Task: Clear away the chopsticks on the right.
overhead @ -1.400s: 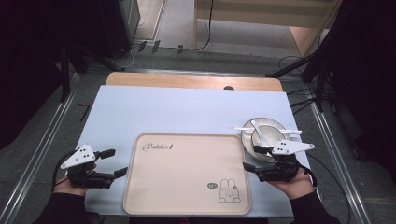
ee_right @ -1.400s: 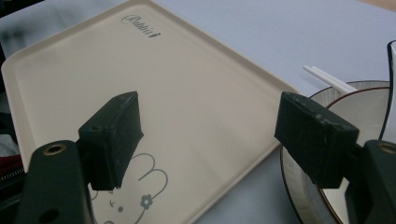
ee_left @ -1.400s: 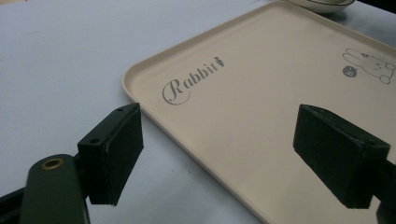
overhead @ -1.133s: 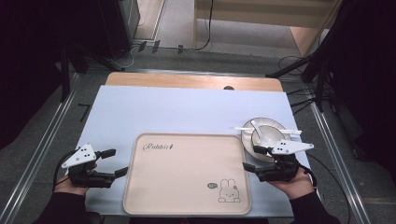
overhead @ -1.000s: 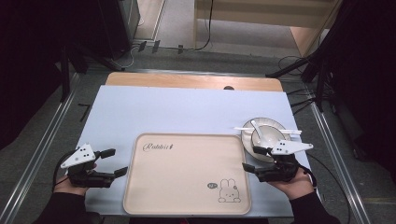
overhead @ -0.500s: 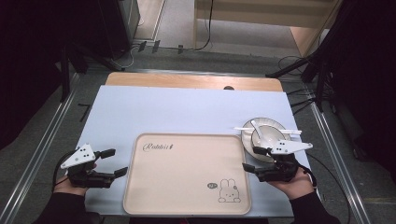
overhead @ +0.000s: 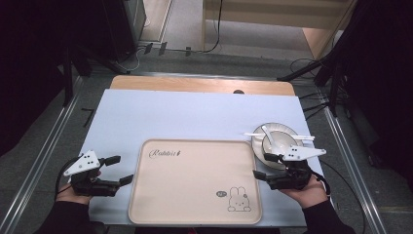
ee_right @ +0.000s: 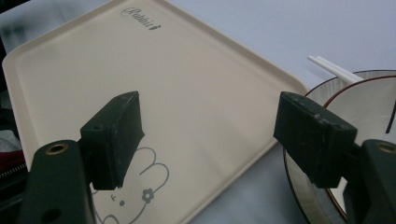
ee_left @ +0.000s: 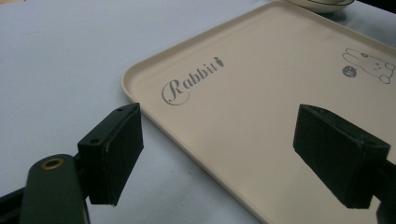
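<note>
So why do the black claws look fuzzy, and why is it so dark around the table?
In both gripper views the jaws sit too close to be sharp; the tray is crisper. In the high view, light falls on the table, leaving the surrounding room dark.

The high view looks forward and down over the whole pale blue worktop. Each gripper view sits low and close behind its own black fingers, facing inward across the beige rectangular plastic tray, which all three views share.
</note>
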A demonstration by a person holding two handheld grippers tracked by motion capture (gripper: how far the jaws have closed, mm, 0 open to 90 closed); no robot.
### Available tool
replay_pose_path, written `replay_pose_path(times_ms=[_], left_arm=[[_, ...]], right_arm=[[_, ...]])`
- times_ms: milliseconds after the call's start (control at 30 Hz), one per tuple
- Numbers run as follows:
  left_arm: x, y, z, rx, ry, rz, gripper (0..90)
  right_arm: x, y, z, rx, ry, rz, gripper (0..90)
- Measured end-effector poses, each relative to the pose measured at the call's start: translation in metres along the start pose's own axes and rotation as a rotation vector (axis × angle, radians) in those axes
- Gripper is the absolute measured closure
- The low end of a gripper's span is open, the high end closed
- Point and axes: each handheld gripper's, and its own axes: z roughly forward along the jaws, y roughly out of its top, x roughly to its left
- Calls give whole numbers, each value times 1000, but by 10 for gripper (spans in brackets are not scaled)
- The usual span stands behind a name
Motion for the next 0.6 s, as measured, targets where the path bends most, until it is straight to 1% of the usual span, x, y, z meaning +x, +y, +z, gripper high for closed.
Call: replay_pose_path(times_ms=[133,267,367,400,467,500,600], left_arm=[[1,-1,0,-4,1,-1,164],[2,-1,0,-4,3,-6,164],[2,-1,1,-3,2,-7,164],[1,-1,1,0,-1,-5,163],[1,-1,2,2,-2,-6,164],[1,-1,2,3,-2,-6,164],[2,-1,2,9,1,-2,164]], right_arm=[[0,1,-1,11,-4,-1,250],[-3,4,-3,39,-8,25,247],[-3,6,-5,45,-14,39,247],[-3,9,-8,49,-25,42,247],[-3,11,-9,51,-28,44,247],[-3,16,-11,66,-30,52,248],[-5,23,-14,88,-40,67,267]])
